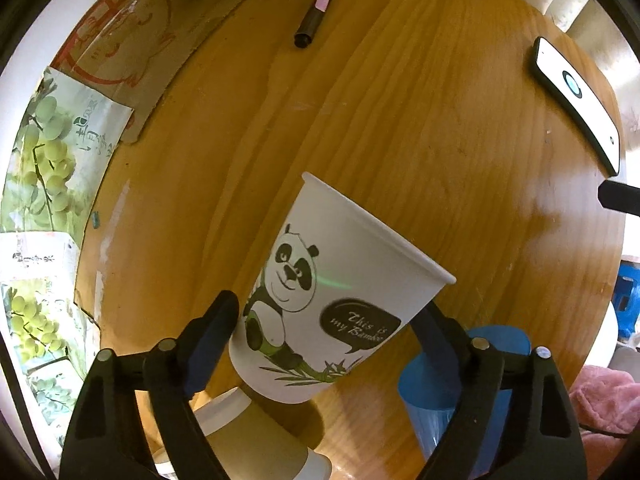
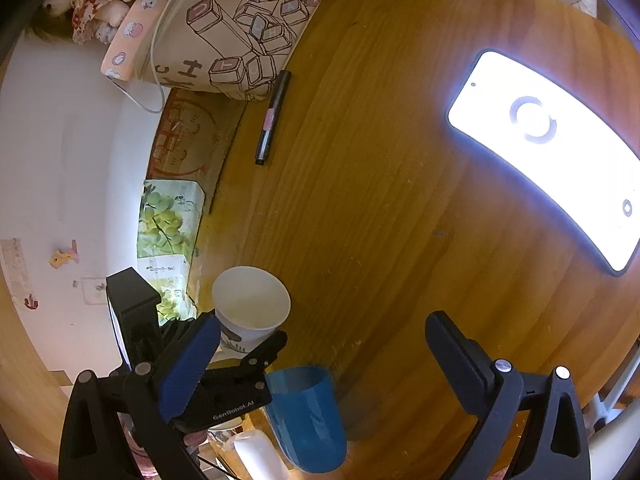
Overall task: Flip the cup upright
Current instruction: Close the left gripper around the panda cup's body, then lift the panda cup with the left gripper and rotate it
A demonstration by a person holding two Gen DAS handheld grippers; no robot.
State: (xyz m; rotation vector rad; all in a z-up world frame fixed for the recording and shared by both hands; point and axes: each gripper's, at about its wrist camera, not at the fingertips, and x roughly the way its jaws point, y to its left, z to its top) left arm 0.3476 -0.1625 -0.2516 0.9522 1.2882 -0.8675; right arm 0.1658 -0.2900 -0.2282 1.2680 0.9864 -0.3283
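left gripper point(image 1: 328, 332) fingers closed on panda cup point(image 1: 320, 300), held tilted above tabletop point(image 1: 440, 160), rim beyond fingertips. right gripper point(image 2: 320, 344) fingers wide apart, empty; blue cup point(image 2: 304, 416) between them.

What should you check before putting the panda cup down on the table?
1. Grip: left gripper has the panda cup between its fingers. Ok.
2. Cup way up: its open mouth faces up in the right wrist view, and it tilts in the left wrist view. Not fully upright yet.
3. Cup off the table: base seems lifted. Cannot tell how high.
4. Neighbours: blue cup and a brown paper cup sit close. Not ok, watch them.
5. Right gripper open and holding nothing. Ok.
6. Phone and marker pen far off. Ok.
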